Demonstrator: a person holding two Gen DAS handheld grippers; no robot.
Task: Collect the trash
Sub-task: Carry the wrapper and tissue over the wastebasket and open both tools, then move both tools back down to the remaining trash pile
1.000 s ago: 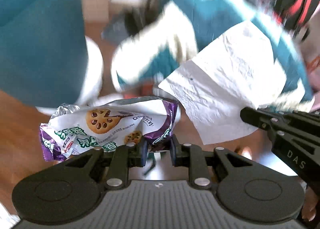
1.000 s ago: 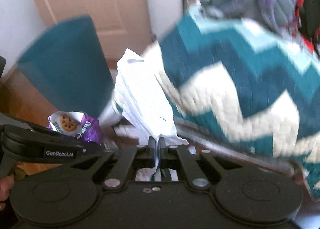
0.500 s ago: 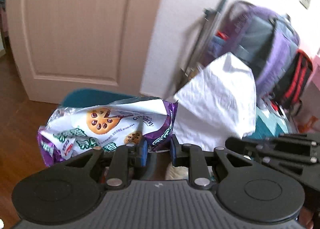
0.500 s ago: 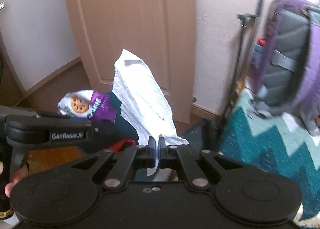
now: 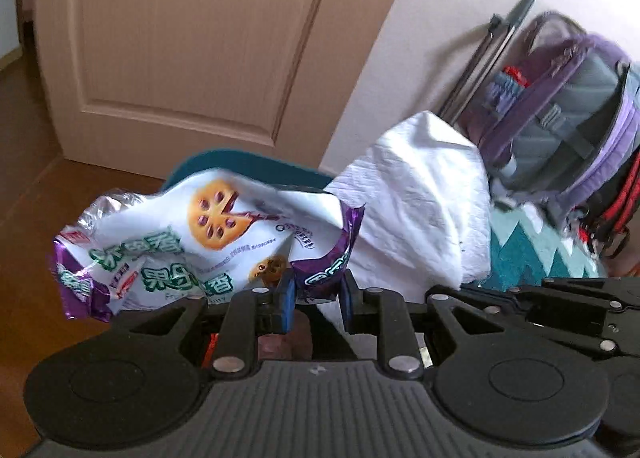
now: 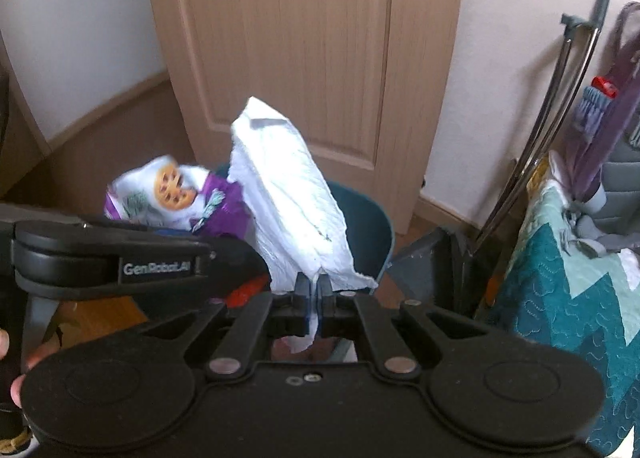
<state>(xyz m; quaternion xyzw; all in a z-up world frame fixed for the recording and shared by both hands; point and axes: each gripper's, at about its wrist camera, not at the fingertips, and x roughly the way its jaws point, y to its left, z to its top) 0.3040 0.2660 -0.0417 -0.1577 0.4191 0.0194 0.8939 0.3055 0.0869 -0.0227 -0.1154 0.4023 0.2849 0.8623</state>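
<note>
We see our left gripper [image 5: 316,292] pinching a crinkled white-and-purple snack wrapper [image 5: 208,246] with a biscuit picture, held above the teal bin [image 6: 360,218]. Our right gripper [image 6: 315,290] has the white paper towel [image 6: 288,202] between its jaws, which are opening, also over the bin. The bin's inside is mostly hidden behind both. The wrapper's green lettering is blurred; "GenRobot.AI" reads on the left gripper's side.

Snack wrapper [image 5: 192,246] was glossy crinkled foil-plastic; tissue [image 6: 288,210] soft embossed paper; door [image 5: 192,42] matt wood grain; bin [image 6: 368,226] smooth teal plastic.
</note>
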